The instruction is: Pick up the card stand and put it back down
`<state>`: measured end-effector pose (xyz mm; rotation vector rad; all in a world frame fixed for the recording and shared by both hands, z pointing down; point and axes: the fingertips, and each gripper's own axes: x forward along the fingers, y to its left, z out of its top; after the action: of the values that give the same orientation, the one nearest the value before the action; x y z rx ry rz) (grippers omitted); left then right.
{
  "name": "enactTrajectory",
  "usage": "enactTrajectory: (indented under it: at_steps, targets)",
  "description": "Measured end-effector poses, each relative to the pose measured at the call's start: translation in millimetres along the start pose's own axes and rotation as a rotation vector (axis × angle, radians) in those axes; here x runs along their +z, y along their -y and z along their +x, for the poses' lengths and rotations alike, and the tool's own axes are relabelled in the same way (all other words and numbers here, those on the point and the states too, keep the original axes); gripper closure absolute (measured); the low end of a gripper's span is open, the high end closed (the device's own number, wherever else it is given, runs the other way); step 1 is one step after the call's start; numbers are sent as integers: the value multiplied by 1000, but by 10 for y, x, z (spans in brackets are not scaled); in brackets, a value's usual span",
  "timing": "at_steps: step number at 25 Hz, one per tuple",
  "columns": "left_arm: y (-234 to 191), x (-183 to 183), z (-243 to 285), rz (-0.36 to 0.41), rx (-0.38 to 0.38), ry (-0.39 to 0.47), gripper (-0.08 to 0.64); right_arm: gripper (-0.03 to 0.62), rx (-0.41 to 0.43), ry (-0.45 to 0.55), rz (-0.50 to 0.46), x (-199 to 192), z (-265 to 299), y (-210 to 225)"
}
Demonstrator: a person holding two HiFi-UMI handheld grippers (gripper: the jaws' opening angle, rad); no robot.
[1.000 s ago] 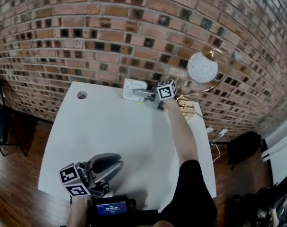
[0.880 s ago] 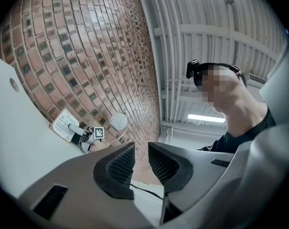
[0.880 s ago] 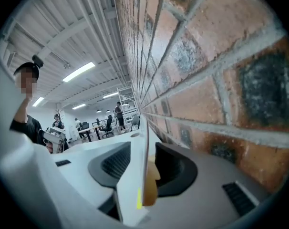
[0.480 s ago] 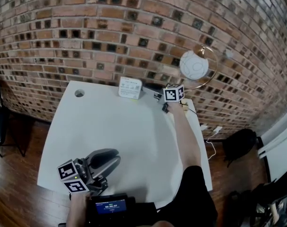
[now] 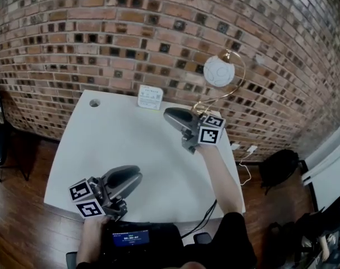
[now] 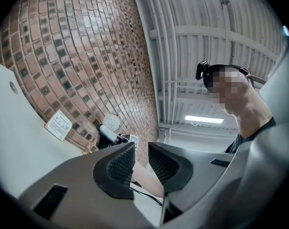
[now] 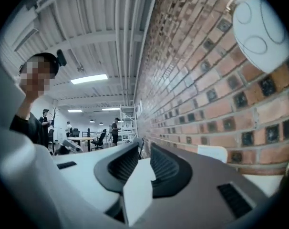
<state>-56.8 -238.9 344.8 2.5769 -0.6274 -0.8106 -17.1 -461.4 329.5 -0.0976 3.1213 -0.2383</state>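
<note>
The card stand point(image 5: 150, 96), a small white upright card, rests on the white table point(image 5: 102, 144) at its far edge, against the brick wall. It also shows in the left gripper view as the card stand point(image 6: 58, 125) and in the right gripper view as the card stand point(image 7: 212, 152). My right gripper point(image 5: 169, 115) hangs above the table's right side, clear of the stand, pointing left. Its jaws have just been closing; a narrow gap remains with nothing in it point(image 7: 144, 147). My left gripper point(image 5: 135, 172) is at the near left, tilted upward, its jaws slightly apart and empty point(image 6: 140, 147).
A lamp with a white globe point(image 5: 219, 72) on a gold arc stands at the table's far right corner. A round cable hole point(image 5: 95, 102) sits at the far left. A cable point(image 5: 246, 167) and a black bag point(image 5: 276, 170) lie off the right edge.
My right gripper pulled away from the card stand, toward me, to the right and upward, and its jaws narrowed. The stand stays by the wall. The left gripper shifted slightly.
</note>
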Motion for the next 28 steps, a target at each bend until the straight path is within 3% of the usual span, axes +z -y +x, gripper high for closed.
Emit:
enactTrajectory:
  at_steps: [6, 11, 14, 19, 28]
  targets:
    - [270, -75, 9, 16, -32, -7, 488, 506, 46, 57, -25, 48, -169, -921]
    - [417, -86, -3, 93, 0, -16, 491, 508, 45, 56, -43, -2, -268, -1250]
    - [498, -25, -36, 81, -3, 11, 492, 508, 50, 81, -26, 20, -306, -1412]
    - [714, -110, -77, 82, -27, -11, 491, 517, 67, 165, -2, 97, -443, -1820]
    - [1261, -333, -188, 91, -81, -47, 492, 523, 94, 229, -71, 34, -704, -2757]
